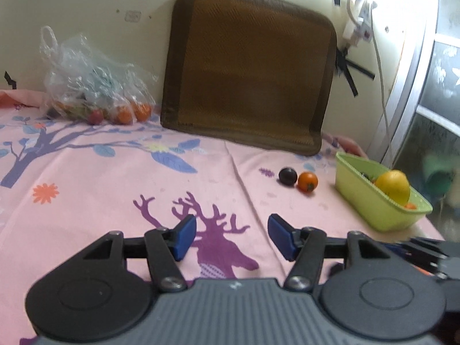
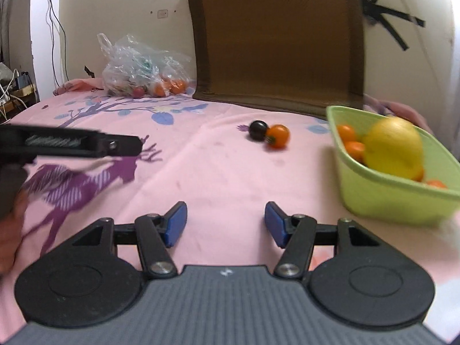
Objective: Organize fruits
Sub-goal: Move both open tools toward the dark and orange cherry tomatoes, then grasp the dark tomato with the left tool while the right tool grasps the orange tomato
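1. Both the left tongs (image 1: 232, 237) and right tongs (image 2: 226, 224) are held apart, empty, above the bed (image 2: 224, 172).
2. Ahead, a dark fruit (image 2: 258, 130) is seen touching an orange fruit (image 2: 278, 135), beside the green basket (image 2: 396, 198) holding a lemon (image 2: 394, 146).

Brown cushion (image 1: 247, 69) against cream wall (image 1: 86, 0)
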The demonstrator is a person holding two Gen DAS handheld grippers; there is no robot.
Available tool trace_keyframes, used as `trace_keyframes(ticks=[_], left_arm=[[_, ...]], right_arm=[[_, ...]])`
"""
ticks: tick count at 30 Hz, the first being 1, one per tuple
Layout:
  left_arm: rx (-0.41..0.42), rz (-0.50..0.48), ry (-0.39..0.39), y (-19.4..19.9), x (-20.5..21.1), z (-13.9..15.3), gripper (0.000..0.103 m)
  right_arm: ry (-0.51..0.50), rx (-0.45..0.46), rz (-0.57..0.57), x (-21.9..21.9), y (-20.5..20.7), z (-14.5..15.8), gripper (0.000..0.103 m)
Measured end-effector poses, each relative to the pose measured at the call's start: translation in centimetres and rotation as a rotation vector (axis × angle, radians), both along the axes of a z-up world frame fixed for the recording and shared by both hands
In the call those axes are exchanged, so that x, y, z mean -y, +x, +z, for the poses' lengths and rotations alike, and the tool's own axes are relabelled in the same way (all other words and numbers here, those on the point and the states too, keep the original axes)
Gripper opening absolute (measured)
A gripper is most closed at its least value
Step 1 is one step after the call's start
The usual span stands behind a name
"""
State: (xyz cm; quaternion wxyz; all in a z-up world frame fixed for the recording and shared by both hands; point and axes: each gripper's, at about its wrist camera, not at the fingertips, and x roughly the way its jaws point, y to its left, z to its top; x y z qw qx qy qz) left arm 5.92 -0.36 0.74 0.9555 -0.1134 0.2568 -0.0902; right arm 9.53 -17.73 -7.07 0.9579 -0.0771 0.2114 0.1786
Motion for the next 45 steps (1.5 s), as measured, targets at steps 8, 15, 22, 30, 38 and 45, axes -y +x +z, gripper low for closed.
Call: trace_keyframes(ticks=[8,15,22,30,38,45], left_arm=[[-0.011,0.013,-0.099,0.4,-1.5,0.0,0.059],[-0.012,0.009,-0.110,0.4,-1.6,-0.2,0.059],[-0.019,0.003,-0.124,0.6,-1.7,-0.3,0.060],[-0.016,0.010,-0.132,0.6,-1.8,-0.3,0.061],[-0.015,0.020,-0.158,0.6,-2.2,-0.3,0.061],[0.001,0.004,-0.162,0.3,-2.0,-0.2,0.061]], right_arm=[[-0.014,0.099,-0.095,-1.6,5.0,1.6,0.061],[-0.110,0.124,-0.119,-2.9,9.4,2.0,0.062],[-0.158,0.018,-0.114,-3.3,12.6,1.6,0.062],[-0.155,-0.011,-0.064,-3.4,12.8,1.8,0.044],[-0.177,0.100,0.044,-3.7,7.3,1.8,0.029],[-0.153,0.089,0.179,-2.0,-0.2,0.7,0.039]])
